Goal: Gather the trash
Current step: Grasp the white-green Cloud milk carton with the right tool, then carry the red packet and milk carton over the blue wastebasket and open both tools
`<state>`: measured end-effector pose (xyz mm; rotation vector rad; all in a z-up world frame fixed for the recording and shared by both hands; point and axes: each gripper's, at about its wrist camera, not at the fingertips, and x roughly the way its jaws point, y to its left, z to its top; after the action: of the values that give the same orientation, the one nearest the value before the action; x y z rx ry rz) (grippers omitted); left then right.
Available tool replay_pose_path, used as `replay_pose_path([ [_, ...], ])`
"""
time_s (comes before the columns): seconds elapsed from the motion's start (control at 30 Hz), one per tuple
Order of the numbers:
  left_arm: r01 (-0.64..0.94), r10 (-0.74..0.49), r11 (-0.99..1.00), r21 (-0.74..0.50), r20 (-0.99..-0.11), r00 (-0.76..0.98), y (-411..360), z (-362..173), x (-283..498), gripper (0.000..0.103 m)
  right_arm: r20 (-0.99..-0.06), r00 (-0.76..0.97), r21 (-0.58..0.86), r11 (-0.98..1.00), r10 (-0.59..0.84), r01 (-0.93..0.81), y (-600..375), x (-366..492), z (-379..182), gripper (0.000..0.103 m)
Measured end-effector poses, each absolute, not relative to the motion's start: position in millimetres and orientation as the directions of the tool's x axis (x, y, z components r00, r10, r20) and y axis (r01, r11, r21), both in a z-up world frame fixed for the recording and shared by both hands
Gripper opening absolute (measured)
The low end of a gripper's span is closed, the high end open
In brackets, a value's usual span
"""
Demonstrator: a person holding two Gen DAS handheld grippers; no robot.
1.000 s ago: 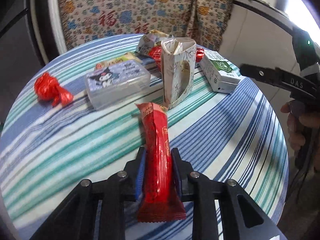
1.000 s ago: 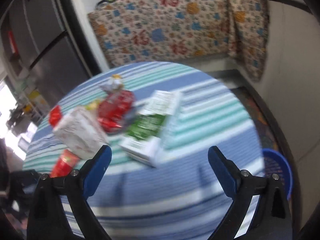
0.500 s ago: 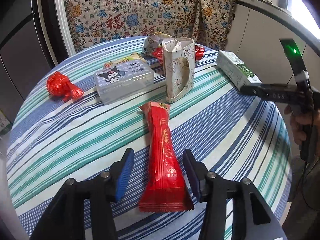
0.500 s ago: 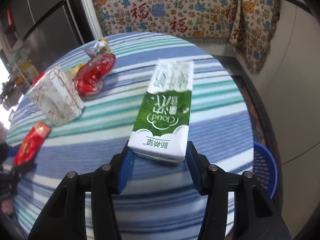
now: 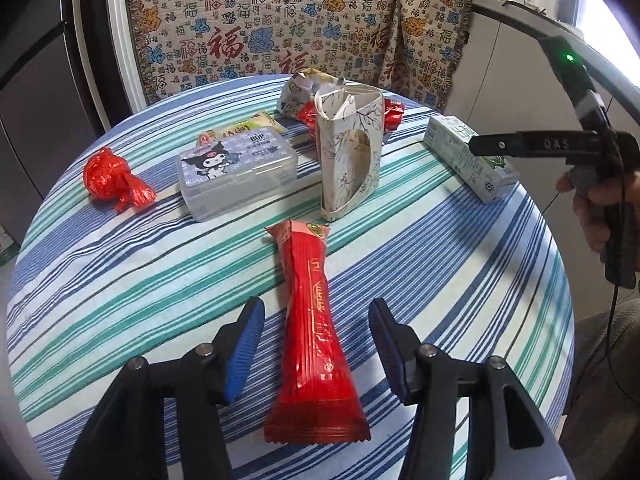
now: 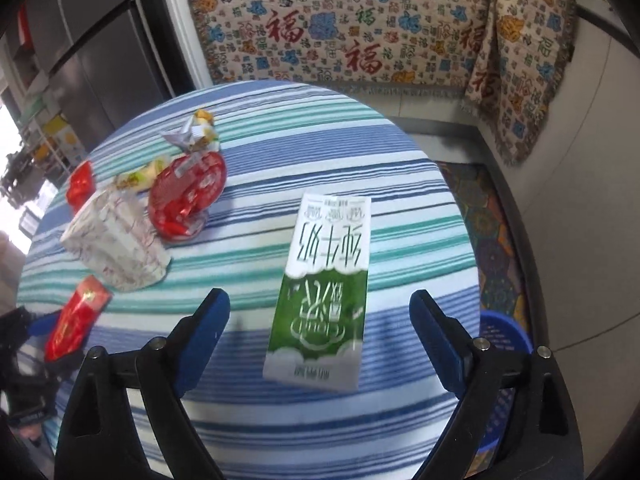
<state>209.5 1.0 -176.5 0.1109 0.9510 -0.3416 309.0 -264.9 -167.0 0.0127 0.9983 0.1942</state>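
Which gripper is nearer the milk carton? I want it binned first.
Right. The right gripper is open with the milk carton between its fingers; the left gripper straddles the red wrapper across the table.

one milk carton [image 6: 326, 292], two paper boxes [image 5: 349, 152], one case [image 5: 239, 171]

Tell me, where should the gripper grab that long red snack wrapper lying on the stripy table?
Probably at its narrow waist. The red wrapper lies flat, pinched thin in the middle and flared at the near end, already between the open fingers of the left gripper. Come from the near end along its length, fingers closing on its two long sides.
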Motion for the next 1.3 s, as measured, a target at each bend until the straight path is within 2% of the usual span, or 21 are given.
replay_pose_path([
  [0.03, 0.332, -0.233, 0.942, -0.053, -0.814, 0.533, 0.2, -176.4, 210.3, 0.052, -0.839, 0.520, 0.095, 0.984, 0.161, -0.151, -263.1, 312.6, -169.4, 0.092],
  [0.07, 0.332, -0.231, 0.942, -0.050, -0.815, 0.531, -0.5, -177.0, 210.8, 0.044, -0.846, 0.511, 0.089, 0.985, 0.153, -0.148, -262.4, 317.2, -172.0, 0.081],
  [0.1, 0.333, -0.226, 0.942, -0.045, -0.819, 0.527, -1.4, -178.4, 212.0, 0.038, -0.855, 0.500, 0.076, 0.987, 0.139, -0.144, -261.2, 319.9, -175.3, 0.064],
  [0.13, 0.334, -0.219, 0.942, -0.038, -0.824, 0.523, -2.6, -180.3, 212.4, 0.024, -0.861, 0.492, 0.066, 0.989, 0.125, -0.136, -262.0, 321.7, -176.9, 0.048],
  [0.23, 0.328, -0.216, 0.944, -0.039, -0.823, 0.526, -1.6, -181.3, 212.6, 0.018, -0.843, 0.523, 0.069, 0.990, 0.124, -0.124, -266.1, 312.9, -169.6, 0.048],
  [0.33, 0.315, -0.261, 0.944, -0.098, -0.805, 0.533, 7.0, -172.8, 214.0, 0.016, -0.817, 0.555, 0.094, 0.987, 0.153, -0.133, -271.1, 296.4, -162.7, 0.048],
  [0.53, 0.287, -0.287, 0.947, -0.143, -0.774, 0.564, 22.4, -158.2, 212.0, 0.015, -0.765, 0.584, 0.216, 0.963, 0.271, -0.164, -287.8, 265.0, -159.9, 0.048],
  [0.77, 0.261, -0.308, 0.947, -0.188, -0.761, 0.570, 20.8, -154.8, 197.9, 0.013, -0.741, 0.587, 0.252, 0.945, 0.326, -0.206, -289.0, 248.7, -153.6, 0.048],
  [1.03, 0.286, -0.333, 0.937, -0.199, -0.756, 0.563, -18.7, -153.7, 185.2, 0.013, -0.727, 0.588, 0.261, 0.935, 0.353, -0.239, -291.7, 239.8, -147.2, 0.048],
  [1.3, 0.399, -0.415, 0.893, -0.209, -0.728, 0.546, -85.1, -136.7, 185.3, 0.012, -0.708, 0.635, 0.286, 0.947, 0.311, -0.145, -343.0, 230.9, -140.5, 0.048],
])
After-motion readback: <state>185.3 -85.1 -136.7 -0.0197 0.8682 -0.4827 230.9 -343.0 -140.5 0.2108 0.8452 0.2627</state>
